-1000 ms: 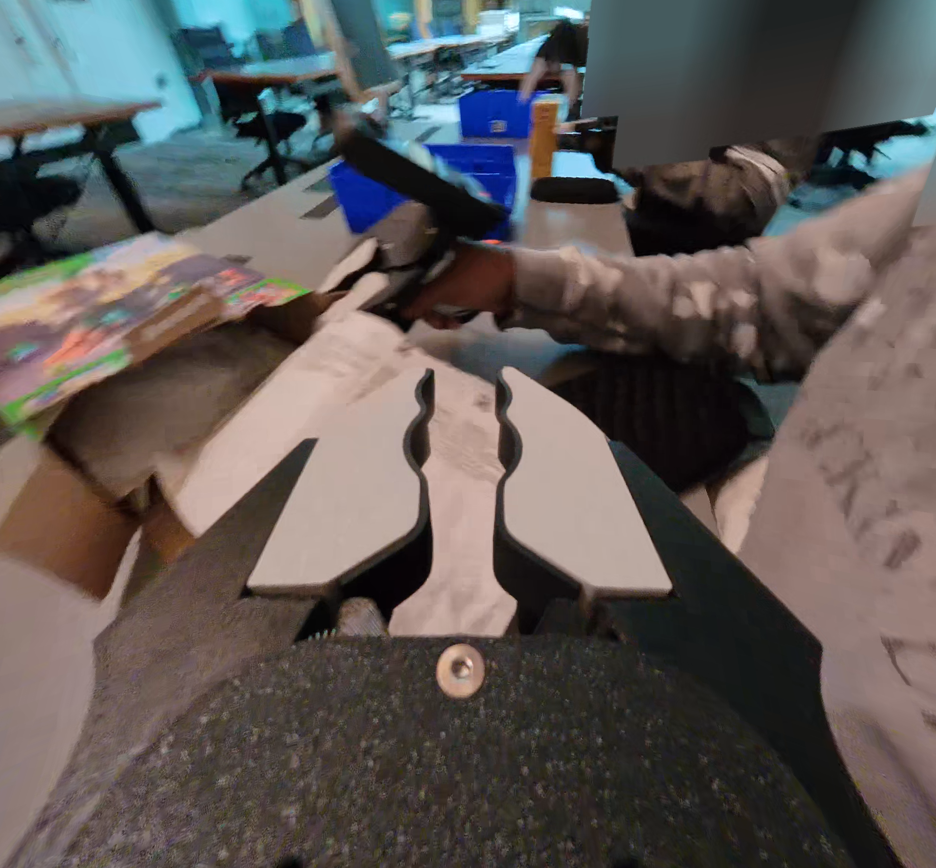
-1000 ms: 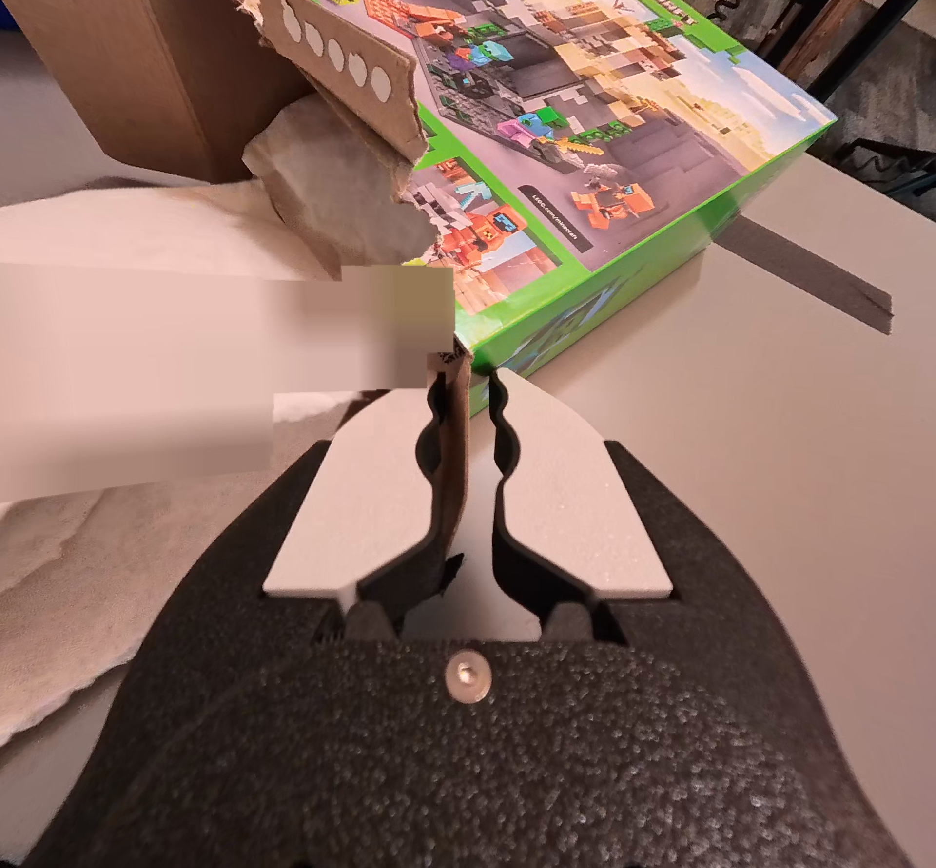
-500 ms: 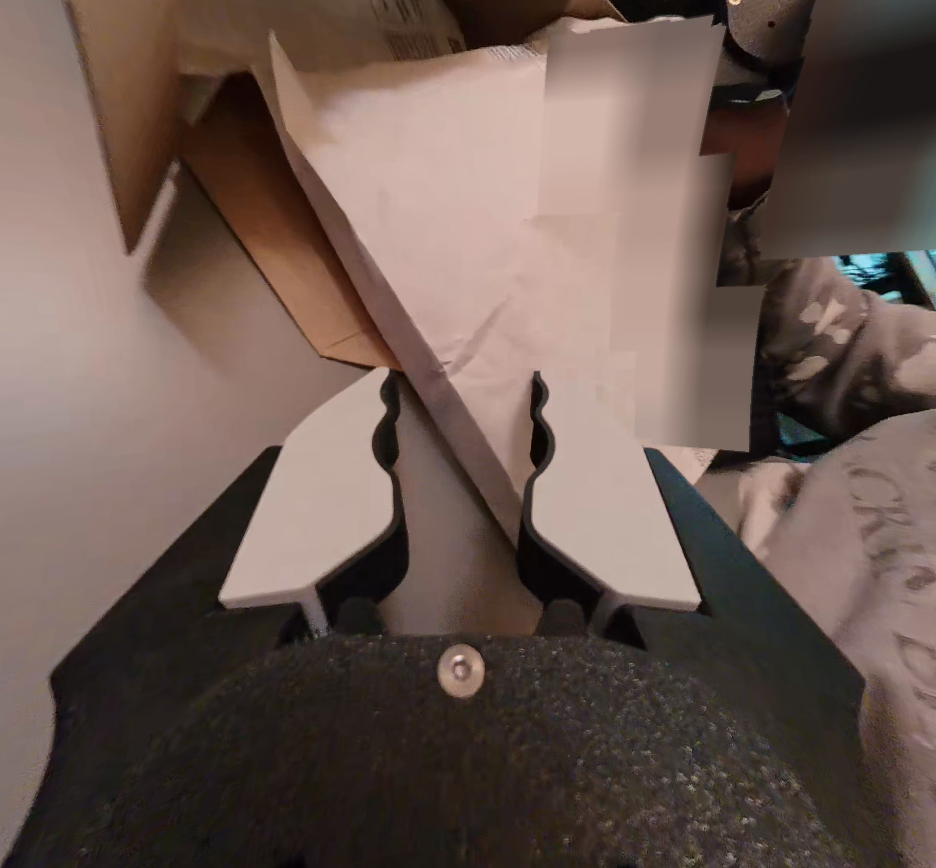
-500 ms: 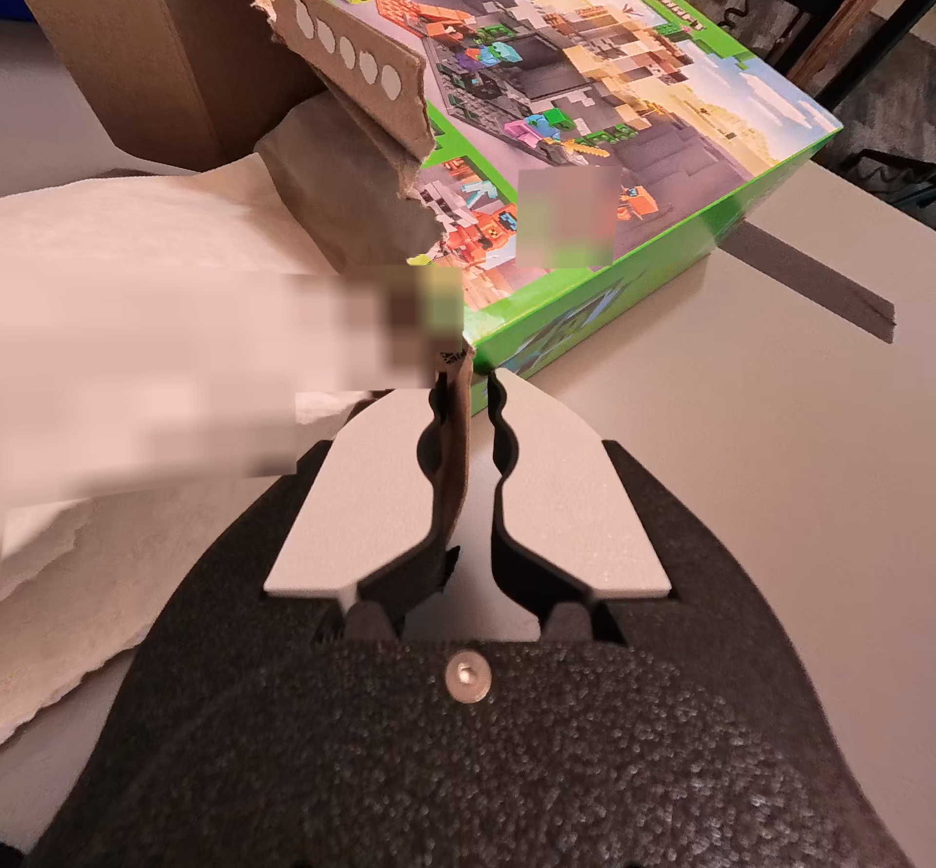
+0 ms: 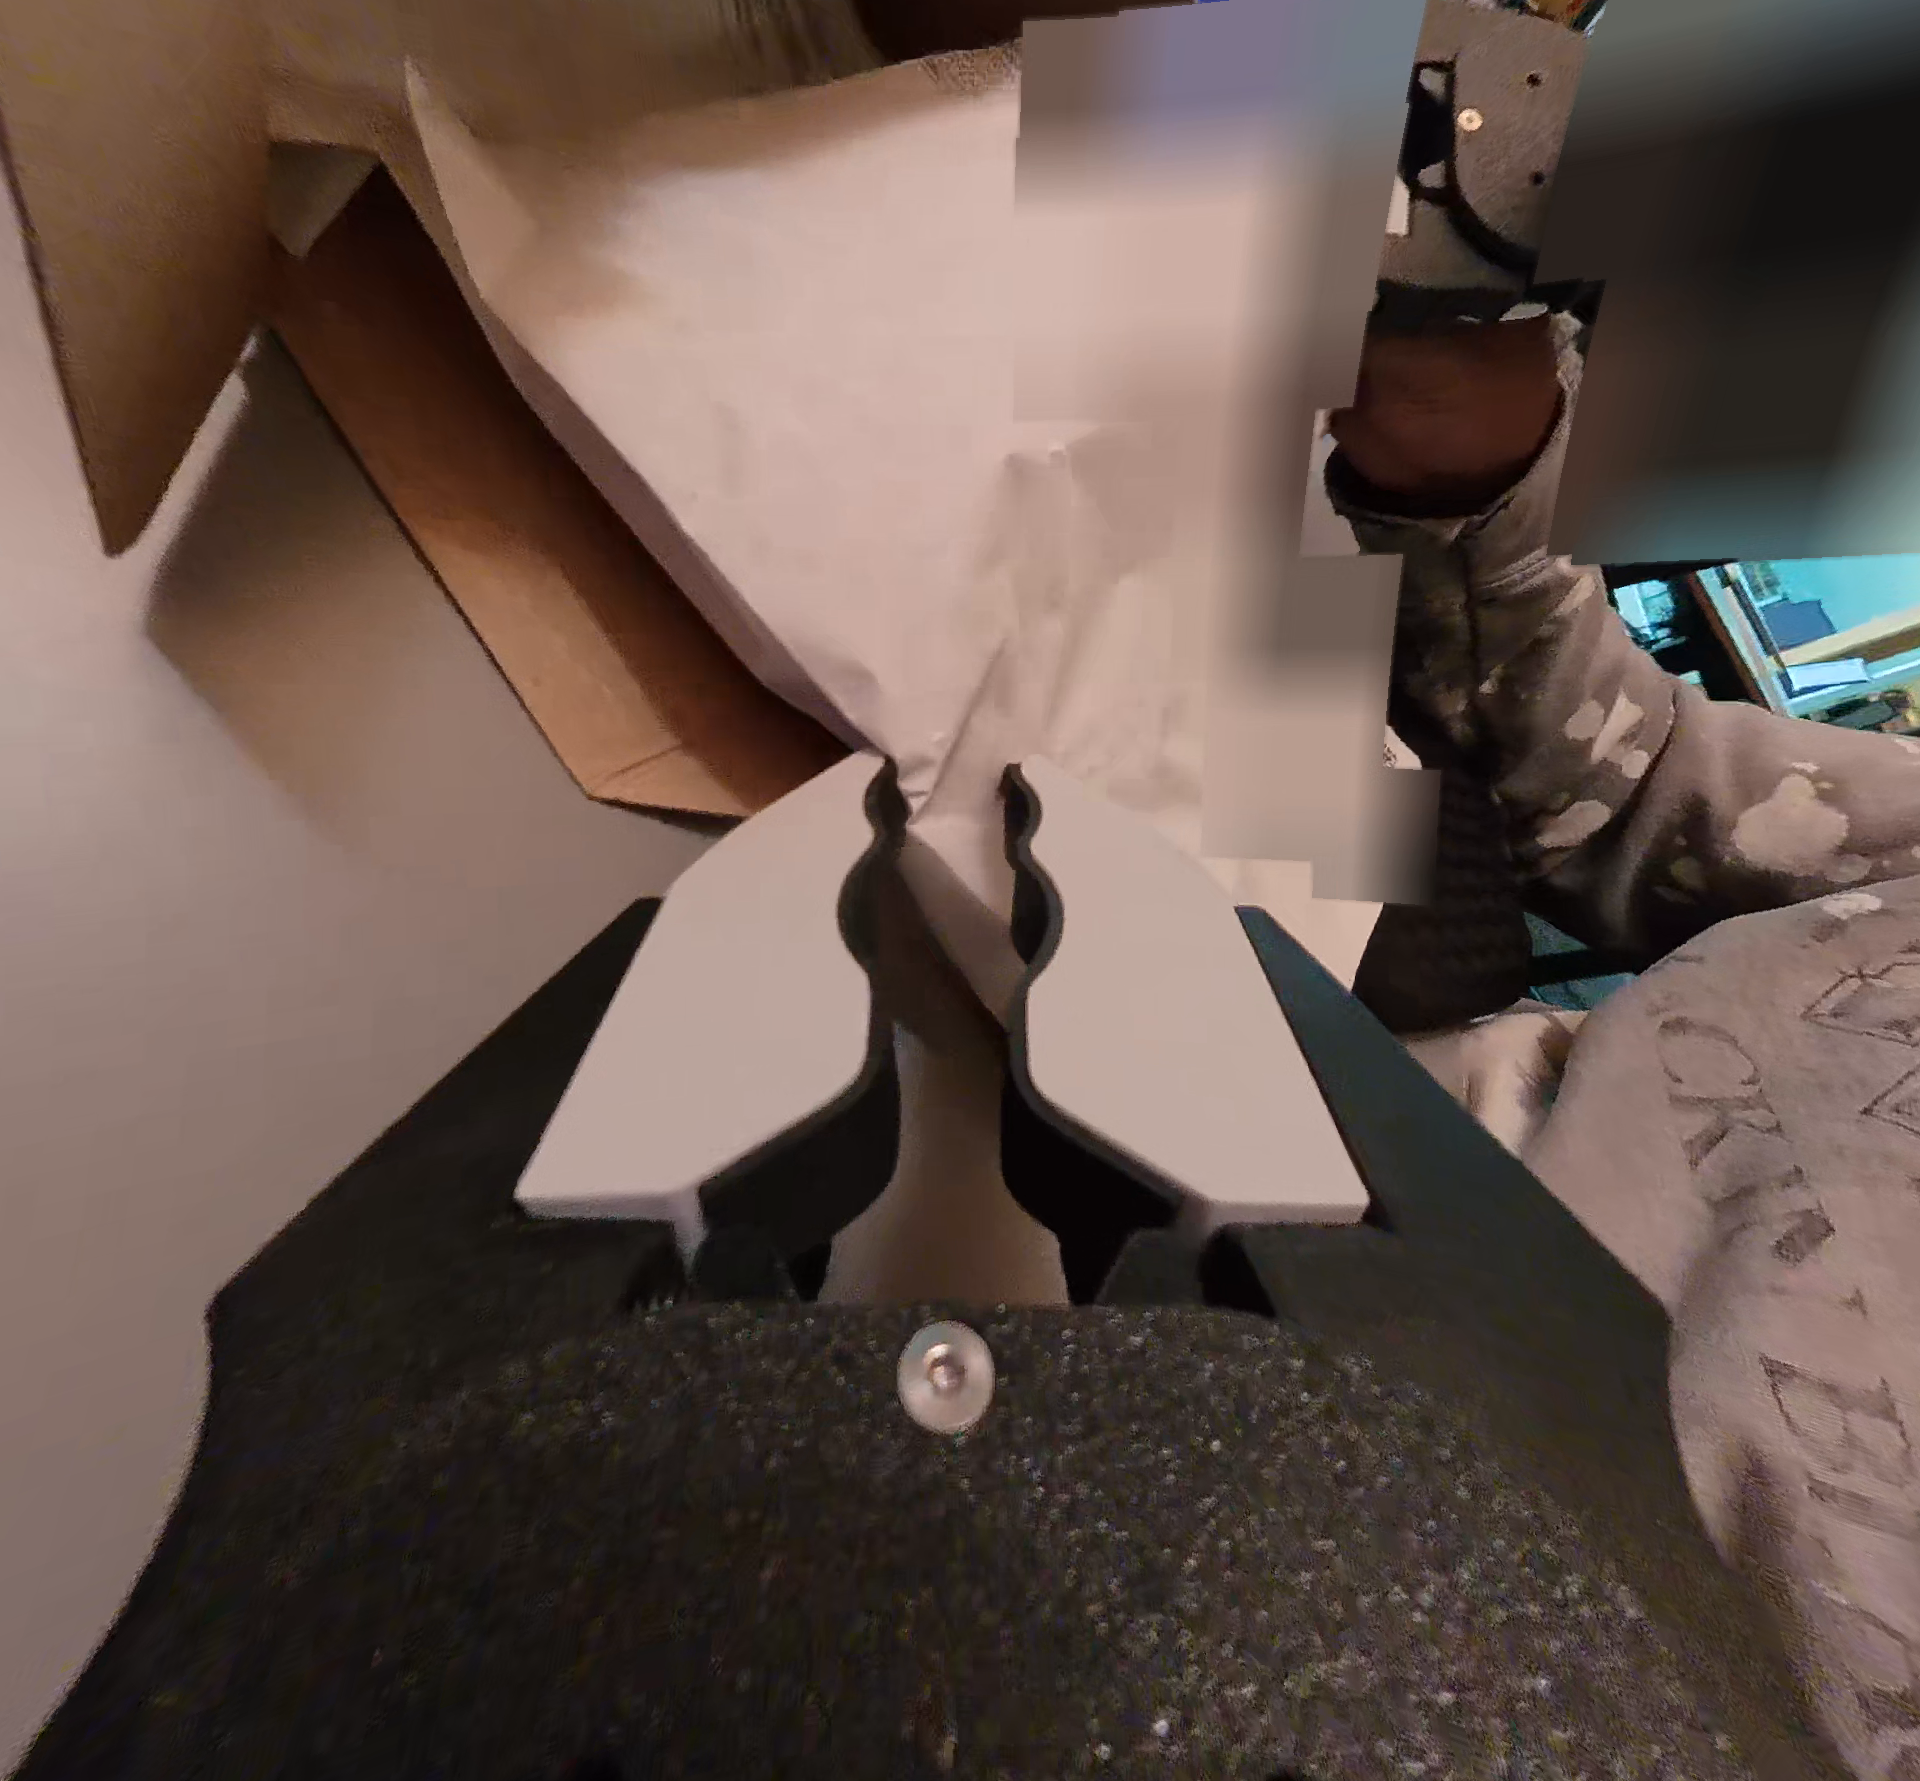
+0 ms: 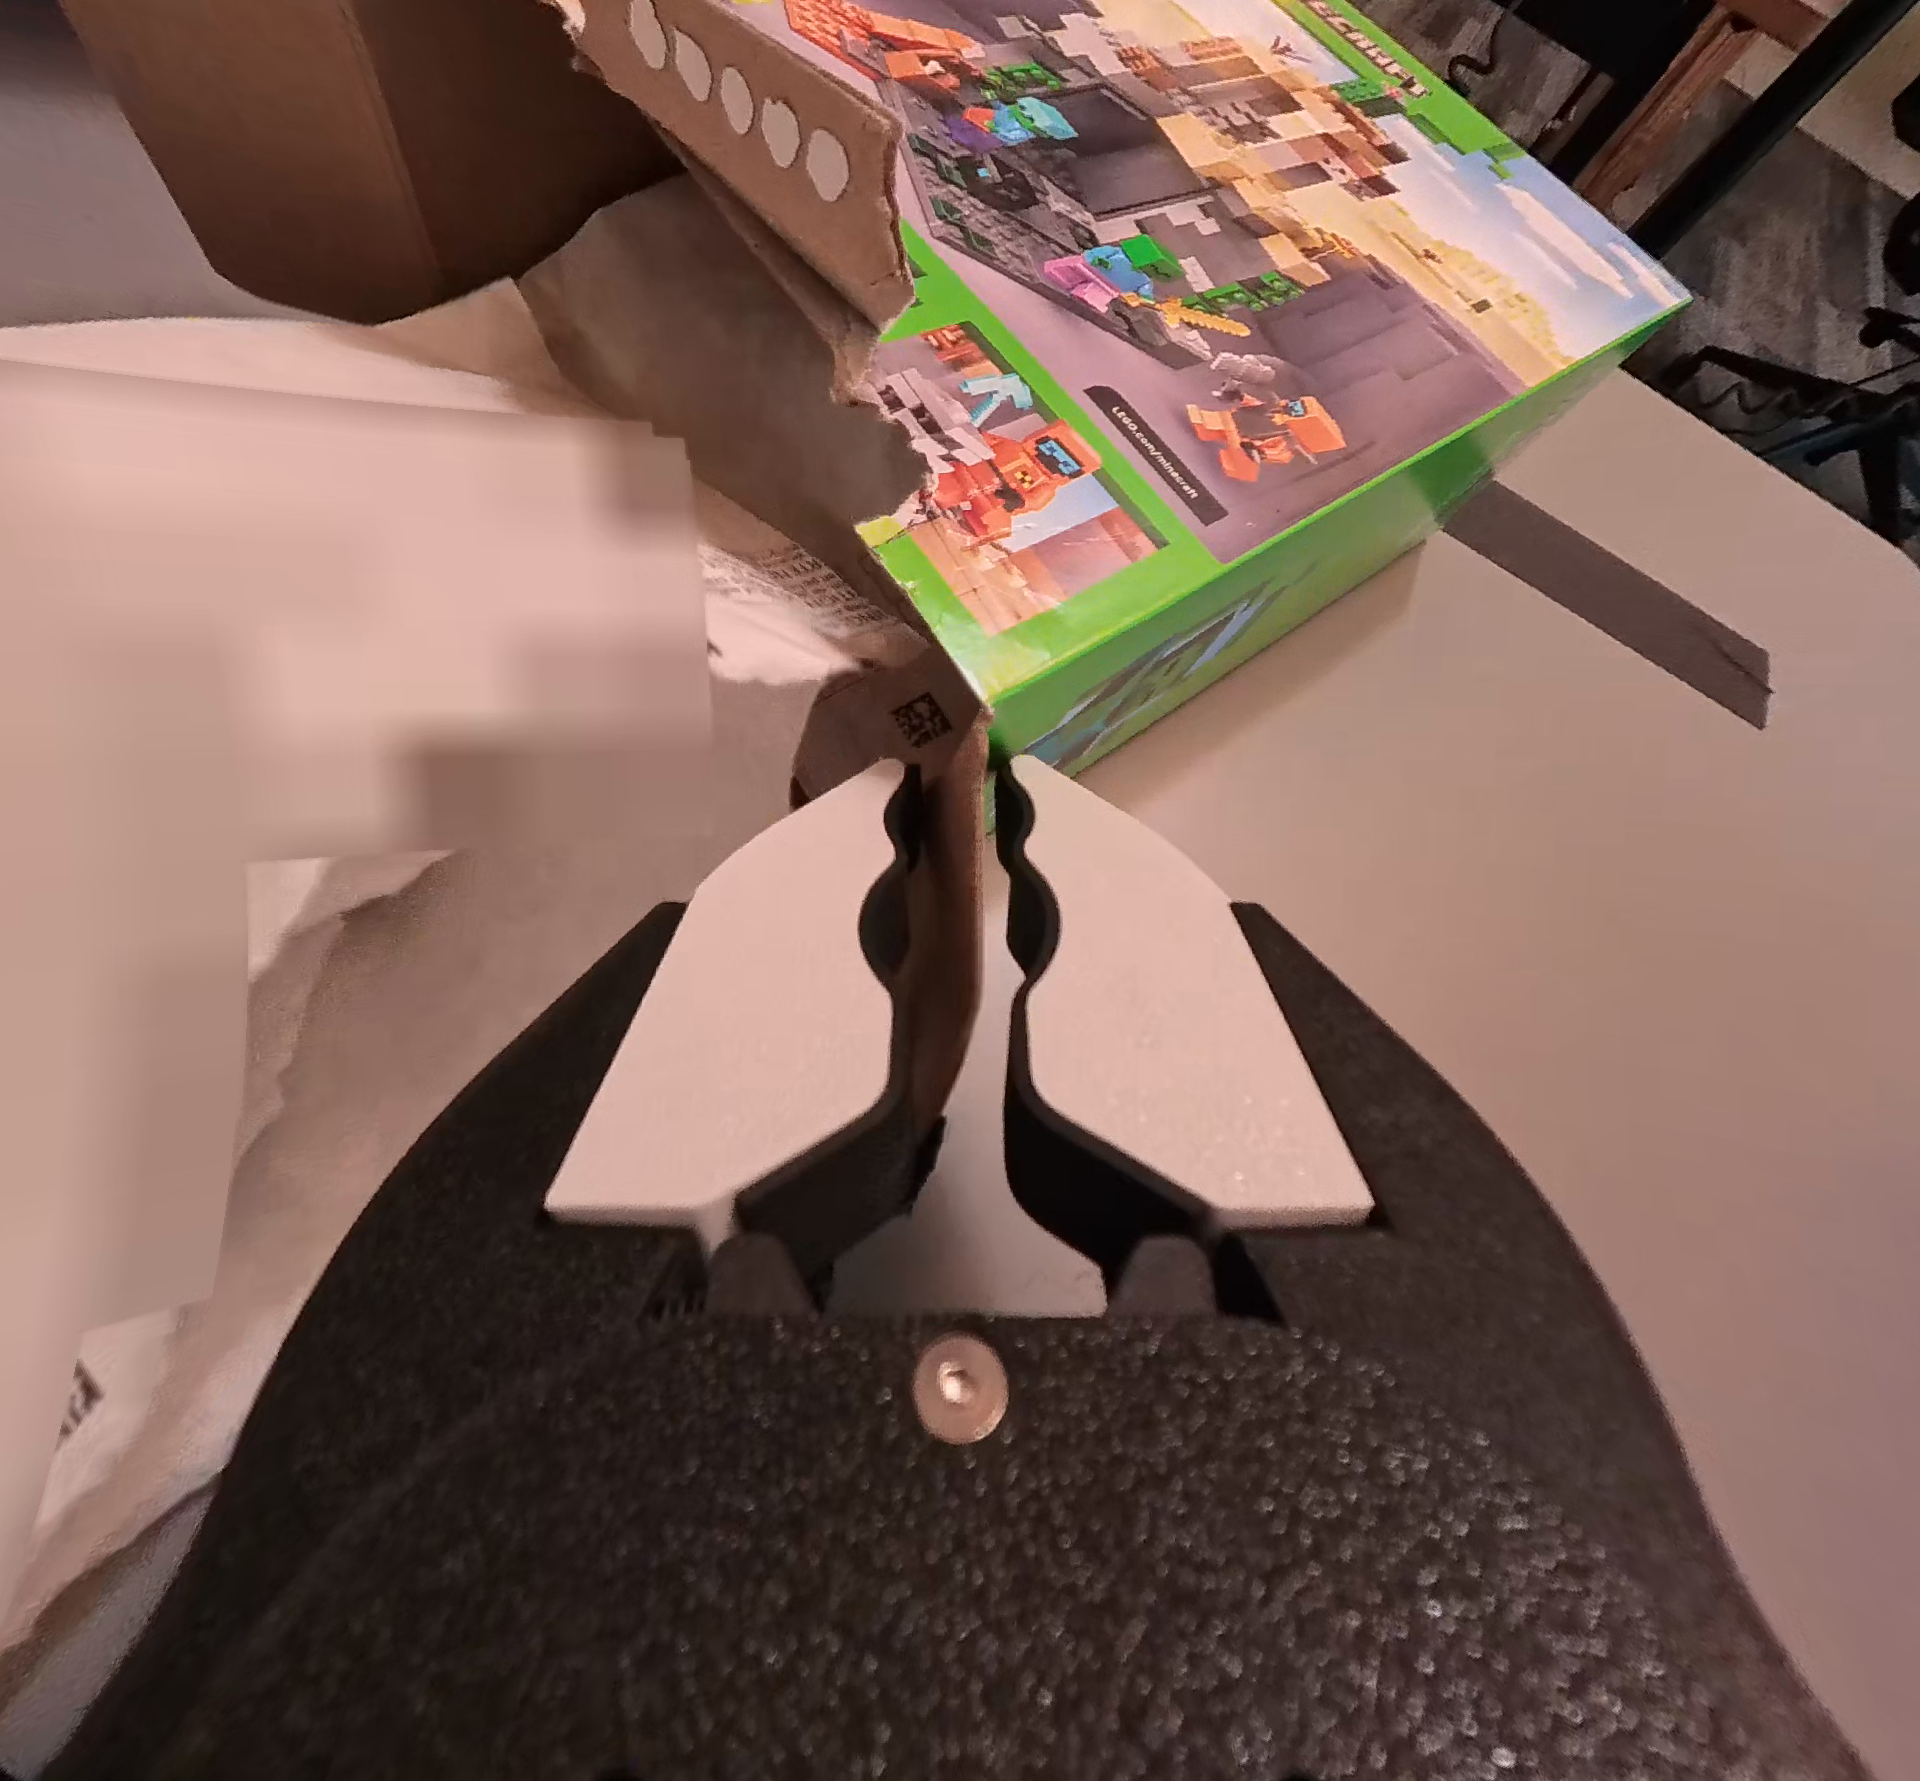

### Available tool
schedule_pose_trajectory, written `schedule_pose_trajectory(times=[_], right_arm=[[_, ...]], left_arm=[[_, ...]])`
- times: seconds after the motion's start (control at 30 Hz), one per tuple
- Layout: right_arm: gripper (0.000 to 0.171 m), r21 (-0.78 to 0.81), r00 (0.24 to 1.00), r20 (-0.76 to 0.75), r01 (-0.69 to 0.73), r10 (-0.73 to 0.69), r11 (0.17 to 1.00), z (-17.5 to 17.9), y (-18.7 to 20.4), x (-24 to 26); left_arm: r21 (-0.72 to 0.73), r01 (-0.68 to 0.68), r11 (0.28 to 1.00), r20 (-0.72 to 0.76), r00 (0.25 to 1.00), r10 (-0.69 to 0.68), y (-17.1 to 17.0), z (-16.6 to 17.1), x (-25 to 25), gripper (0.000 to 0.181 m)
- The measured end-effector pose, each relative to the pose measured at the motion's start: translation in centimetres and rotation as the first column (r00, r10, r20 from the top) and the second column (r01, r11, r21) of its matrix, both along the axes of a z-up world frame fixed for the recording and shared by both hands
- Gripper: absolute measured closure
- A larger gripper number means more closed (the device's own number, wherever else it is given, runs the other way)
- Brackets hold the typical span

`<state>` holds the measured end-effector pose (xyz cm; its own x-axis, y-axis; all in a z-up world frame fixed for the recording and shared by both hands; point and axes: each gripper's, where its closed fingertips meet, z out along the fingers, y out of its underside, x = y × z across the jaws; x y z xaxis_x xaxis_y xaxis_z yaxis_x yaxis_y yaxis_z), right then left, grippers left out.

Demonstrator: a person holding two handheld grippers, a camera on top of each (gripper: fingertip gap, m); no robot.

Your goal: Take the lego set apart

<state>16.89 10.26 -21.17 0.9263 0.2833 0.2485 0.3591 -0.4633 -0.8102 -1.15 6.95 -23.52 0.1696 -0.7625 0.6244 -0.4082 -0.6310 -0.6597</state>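
Observation:
The green lego box (image 6: 1247, 277) lies on the table with its end torn open. My right gripper (image 6: 956, 781) is shut on the brown cardboard side flap (image 6: 951, 900) at the box's open end. A white paper bag (image 5: 790, 401) sticks out of the opening; it also shows in the right wrist view (image 6: 291, 1056). My left gripper (image 5: 951, 786) is shut on a corner of this bag, and the paper creases where the pads pinch it. The right gripper's black body (image 5: 1475, 142) shows at the upper right of the left wrist view.
A torn top flap (image 6: 748, 131) with white dots hangs over the opening. Brown box flaps (image 5: 499, 588) spread to the left of the bag. A dark strip (image 6: 1610, 609) crosses the beige table (image 6: 1455, 1004). A person's patterned sleeve (image 5: 1558, 744) is at the right. Left tips to right tips: about 20 cm.
My left gripper swung down to the bag, opened wide around its corner, then closed on the paper. My right gripper kept its hold on the flap and barely moved.

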Motion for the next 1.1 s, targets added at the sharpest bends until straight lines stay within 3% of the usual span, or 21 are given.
schedule_pose_trajectory(times=[0.2,0.37,0.77,0.93,1.1], right_arm=[[0.158,0.0,1.0,0.007,-0.007,0.007,1.0,0.0,0.0,0.0],[0.158,0.012,1.0,0.022,-0.017,0.016,1.0,0.2,0.1,-0.1],[0.158,0.043,0.991,0.064,-0.121,0.118,0.992,0.2,0.1,-0.4],[0.158,0.048,0.989,0.073,-0.131,0.127,0.99,0.1,0.0,-0.3],[0.158,0.046,0.991,0.05,-0.124,0.121,0.991,0.1,0.0,0.0]], left_arm=[[0.132,-0.014,0.991,0.097,0.995,0.001,0.5,1.1,-0.2,0.164],[0.047,-0.024,0.999,0.089,0.996,0.02,1.5,1.5,0.2,0.164],[0.127,0.042,0.991,0.052,0.997,-0.049,5.5,5.1,2.3,0.167],[0.086,-0.036,0.996,-0.034,0.999,0.039,8.4,2.1,4.0,0.168],[0.05,-0.043,0.998,-0.083,0.995,0.047,8.8,0.7,3.9,0.167]])
